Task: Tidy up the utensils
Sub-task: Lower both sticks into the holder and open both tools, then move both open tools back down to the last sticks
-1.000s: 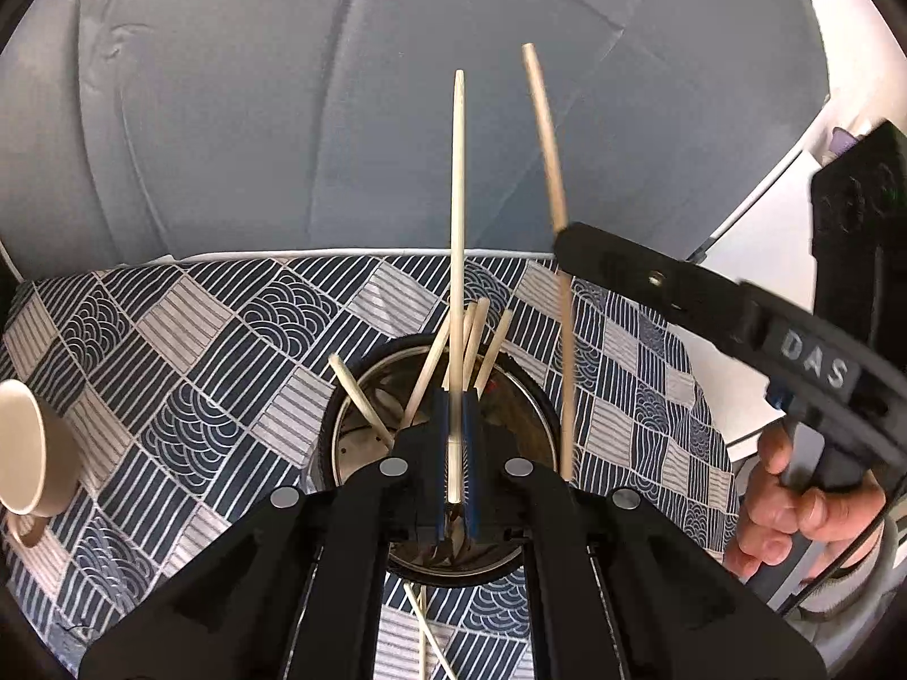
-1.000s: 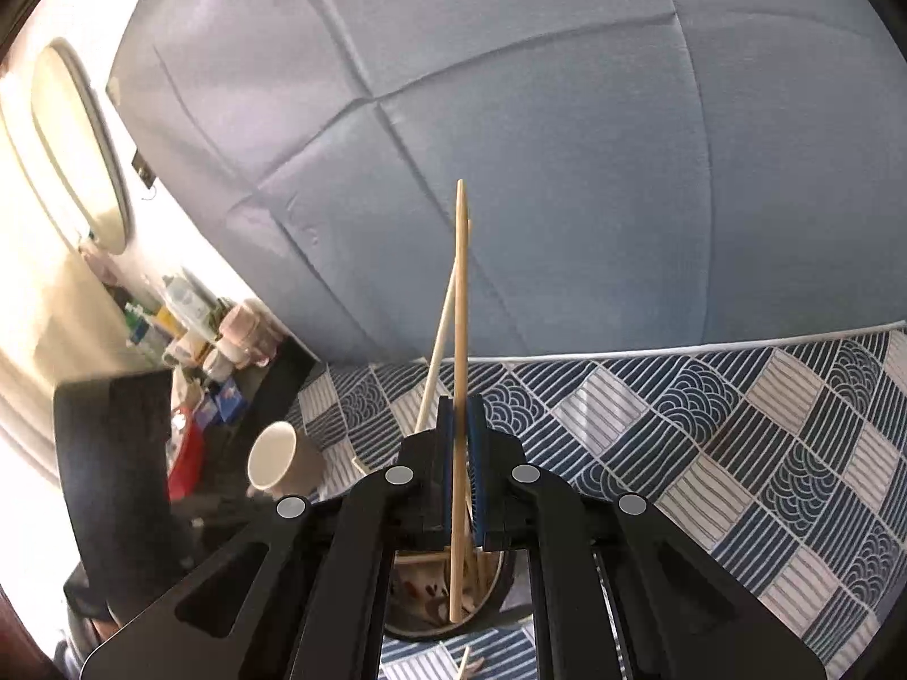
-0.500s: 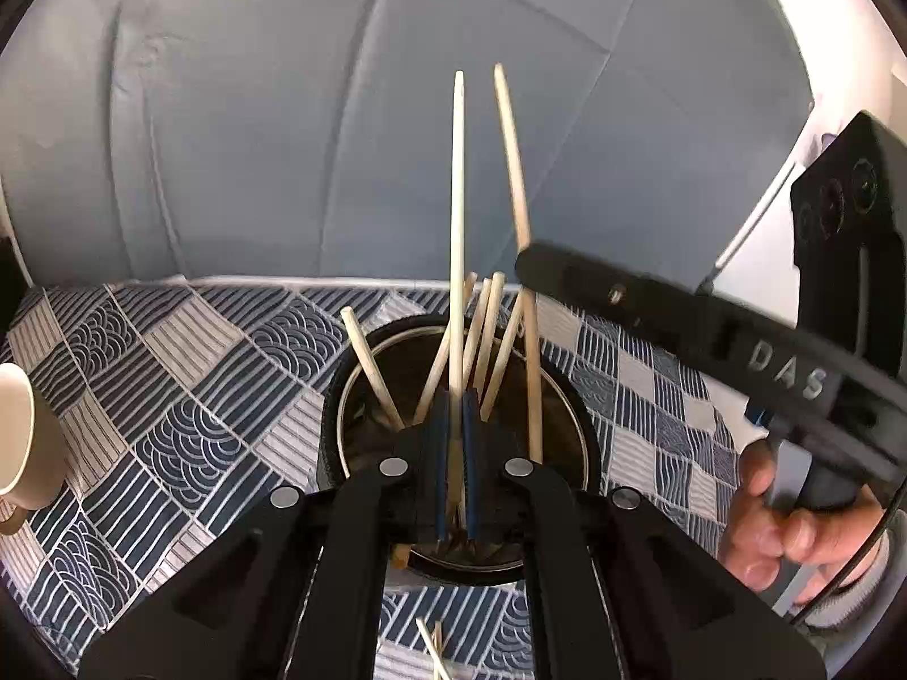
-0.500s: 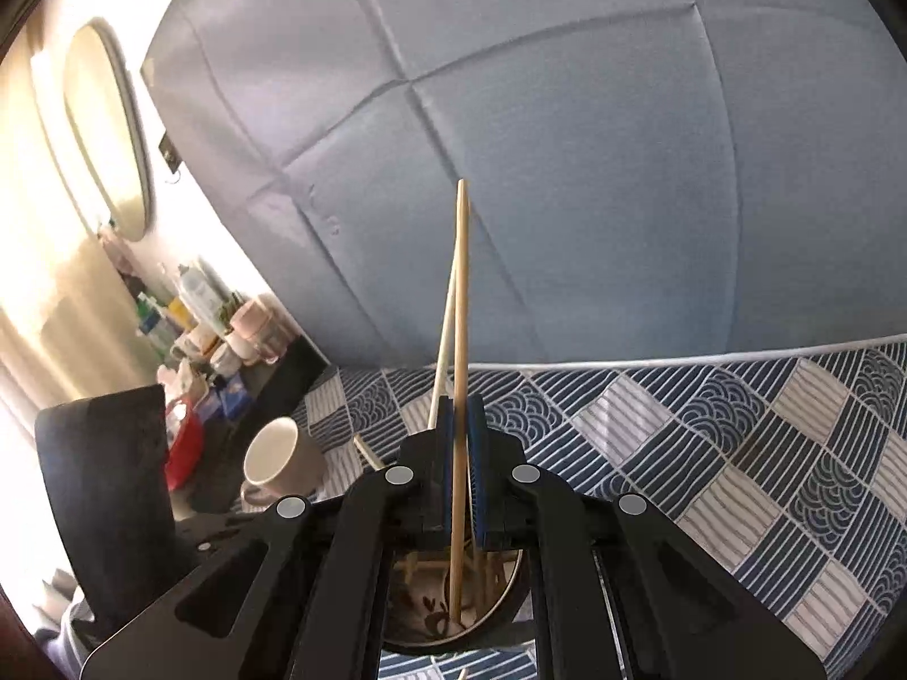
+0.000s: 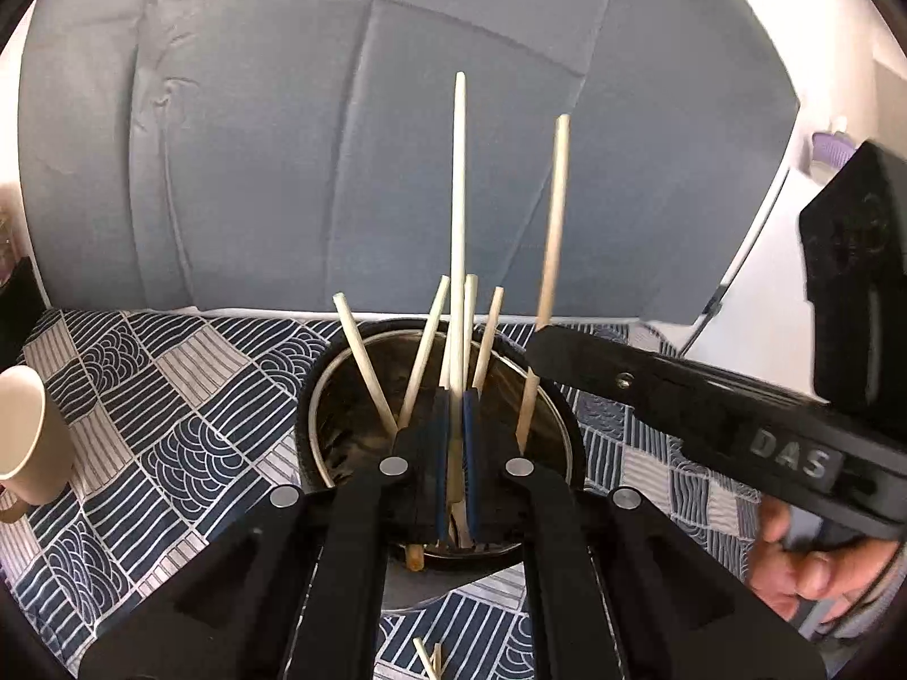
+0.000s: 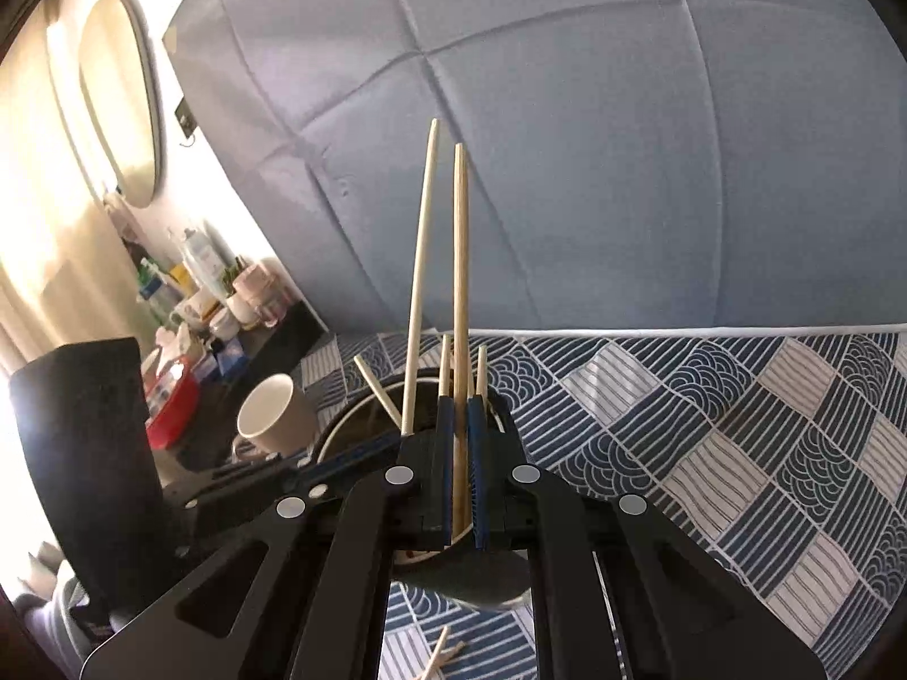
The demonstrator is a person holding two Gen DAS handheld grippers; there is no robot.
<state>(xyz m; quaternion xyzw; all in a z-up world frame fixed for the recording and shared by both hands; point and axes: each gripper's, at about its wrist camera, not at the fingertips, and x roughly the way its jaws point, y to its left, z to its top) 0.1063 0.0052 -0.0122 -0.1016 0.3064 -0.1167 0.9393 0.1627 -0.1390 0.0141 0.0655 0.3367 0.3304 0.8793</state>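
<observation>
Here, from the left wrist, the left gripper (image 5: pixel 453 425) clamps one chopstick (image 5: pixel 458 215) upright over the metal holder (image 5: pixel 323 425); from the right wrist, the right gripper (image 6: pixel 460 442) pinches another chopstick (image 6: pixel 460 283) above that holder (image 6: pixel 346 425); a mug (image 6: pixel 272 416) stands just beside it.

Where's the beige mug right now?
In the left wrist view the beige mug sits at the far left edge on the patterned cloth, left of the metal holder.
</observation>
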